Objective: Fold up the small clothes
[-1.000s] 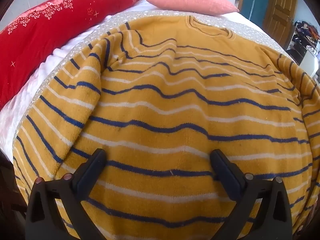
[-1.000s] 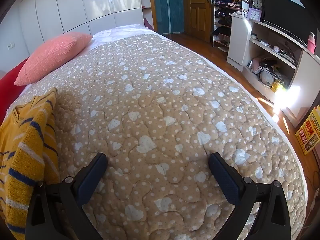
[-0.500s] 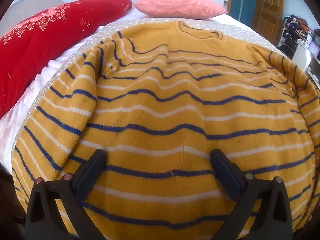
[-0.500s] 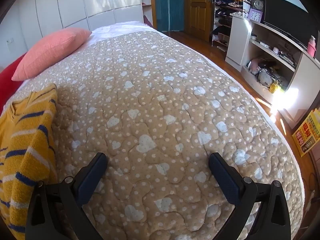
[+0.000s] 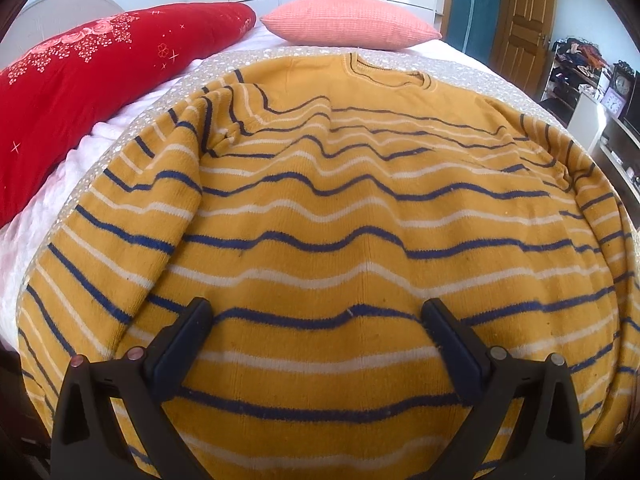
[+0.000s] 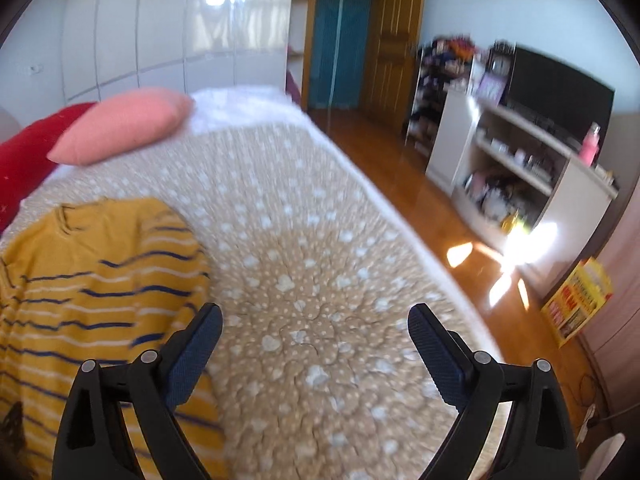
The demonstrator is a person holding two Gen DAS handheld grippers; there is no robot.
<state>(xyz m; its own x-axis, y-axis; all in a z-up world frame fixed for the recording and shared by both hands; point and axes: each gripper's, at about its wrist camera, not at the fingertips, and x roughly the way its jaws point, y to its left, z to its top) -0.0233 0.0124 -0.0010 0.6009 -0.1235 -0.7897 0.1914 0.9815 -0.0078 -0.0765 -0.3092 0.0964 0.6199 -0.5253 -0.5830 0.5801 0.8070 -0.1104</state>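
Note:
A yellow sweater (image 5: 340, 216) with blue and white stripes lies spread on the bed, neck at the far end, its left sleeve folded in over the body. My left gripper (image 5: 316, 324) is open and empty, held over the sweater's lower part. My right gripper (image 6: 314, 332) is open and empty above the beige dotted quilt (image 6: 312, 264), just right of the sweater (image 6: 96, 280), whose right edge shows at the left of the right wrist view.
A red pillow (image 5: 88, 80) and a pink pillow (image 5: 352, 20) lie at the head of the bed. Right of the bed are a wooden floor (image 6: 424, 200), a white shelf unit (image 6: 520, 168) with a TV, and a door (image 6: 392, 44).
My right gripper has lifted and swung left, so more of the sweater and room show, with motion blur. My left gripper has drawn back slightly. The sweater has not moved.

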